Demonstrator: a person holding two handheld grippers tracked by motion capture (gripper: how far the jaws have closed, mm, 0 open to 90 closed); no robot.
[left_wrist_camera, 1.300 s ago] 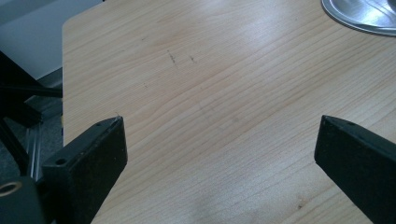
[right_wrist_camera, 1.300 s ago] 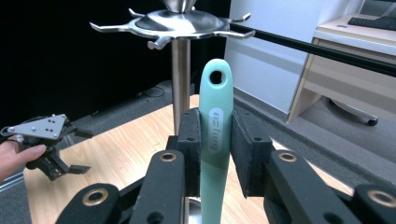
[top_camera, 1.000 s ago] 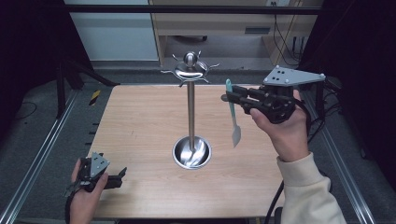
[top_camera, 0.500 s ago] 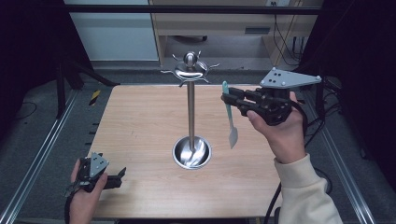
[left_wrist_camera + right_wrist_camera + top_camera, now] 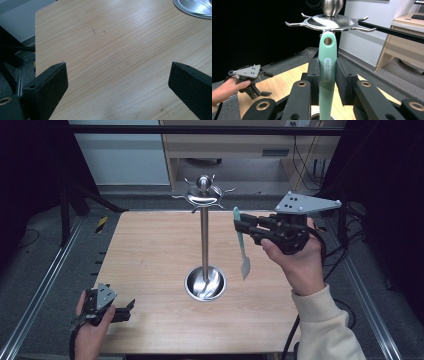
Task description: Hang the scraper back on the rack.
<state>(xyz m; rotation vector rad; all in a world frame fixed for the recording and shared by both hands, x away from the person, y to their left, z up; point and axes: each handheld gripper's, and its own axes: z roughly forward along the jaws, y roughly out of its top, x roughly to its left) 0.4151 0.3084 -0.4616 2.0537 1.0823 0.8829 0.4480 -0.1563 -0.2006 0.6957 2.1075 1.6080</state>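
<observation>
A steel utensil stand [image 5: 204, 240] rises from a round dish base [image 5: 205, 282] at the table's middle, with a ring of hooks [image 5: 203, 195] at its top. My right gripper [image 5: 240, 226] is held in the air to the right of the pole, shut on the handle of a mint-green spatula [image 5: 242, 247] that hangs blade down. In the right gripper view the spatula [image 5: 327, 67] stands upright between the pads, its handle hole just below the hooks [image 5: 332, 21]. My left gripper [image 5: 129, 309] rests at the table's front left corner, open over bare wood [image 5: 117, 82].
The wooden table [image 5: 150, 250] has metal rails along both sides. A desk [image 5: 235, 145] and cables stand beyond the far edge. The stand's base edge [image 5: 192, 7] lies far ahead of the left gripper.
My right gripper has carried the spatula to the left, closer to the stand's pole and hooks. The left gripper has stayed in place.
</observation>
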